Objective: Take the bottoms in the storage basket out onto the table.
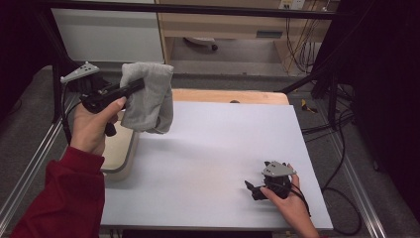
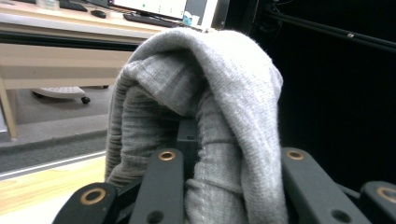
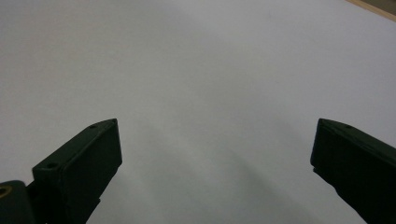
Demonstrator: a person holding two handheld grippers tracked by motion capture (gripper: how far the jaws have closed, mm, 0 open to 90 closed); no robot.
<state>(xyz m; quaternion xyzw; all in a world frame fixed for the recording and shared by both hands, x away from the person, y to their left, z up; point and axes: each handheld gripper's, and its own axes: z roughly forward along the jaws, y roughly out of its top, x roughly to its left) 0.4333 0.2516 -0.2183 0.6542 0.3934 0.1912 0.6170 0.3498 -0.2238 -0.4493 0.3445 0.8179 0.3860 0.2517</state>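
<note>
You were working in what looked like a lab or research office set up for recording. The table carried a plain white sheet over a wooden top that showed along its far edge, and a dark metal frame ran overhead with rails down both sides. Loose cables trailed across the grey floor off the table's right edge. Beyond the far edge stood a light wooden desk; the left gripper view showed a keyboard and what was probably a monitor on it.
</note>
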